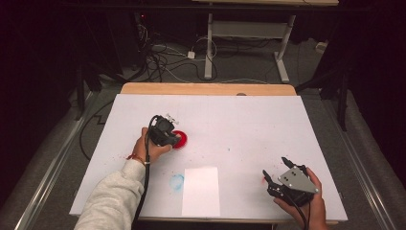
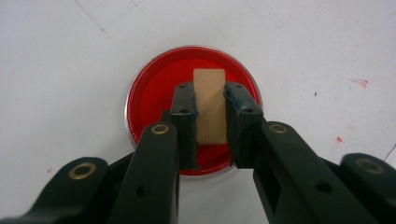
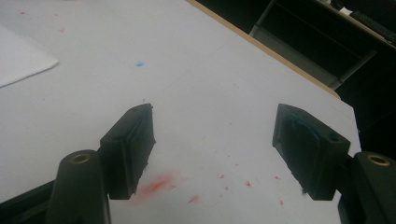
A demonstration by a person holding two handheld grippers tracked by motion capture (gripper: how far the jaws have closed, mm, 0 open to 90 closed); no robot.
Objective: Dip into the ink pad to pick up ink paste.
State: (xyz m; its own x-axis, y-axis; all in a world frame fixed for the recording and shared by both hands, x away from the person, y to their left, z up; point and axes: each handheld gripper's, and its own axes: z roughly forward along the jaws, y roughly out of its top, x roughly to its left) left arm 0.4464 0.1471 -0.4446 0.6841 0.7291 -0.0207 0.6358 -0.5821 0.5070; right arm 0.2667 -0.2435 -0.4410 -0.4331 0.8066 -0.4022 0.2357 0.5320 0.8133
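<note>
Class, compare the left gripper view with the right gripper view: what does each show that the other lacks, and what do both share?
Left gripper view: a wooden block clamped between the left gripper jaws, over a round red dish.
Right gripper view: the right gripper with jaws wide apart and nothing between them, a red smear, a white paper corner.
Both: the white table with red specks.

We could see only part of the round shallow dish of red paint [image 1: 181, 139] in the high view, since the left gripper [image 1: 168, 125] and the hand on it covered the dish's left side. In the left gripper view, the jaws hid both flanks of the pale wooden block [image 2: 209, 105] over that dish and the dish's near rim. Beside the dish, the white sheet of paper [image 3: 18, 58] was cut off by the right gripper view's left edge.
</note>
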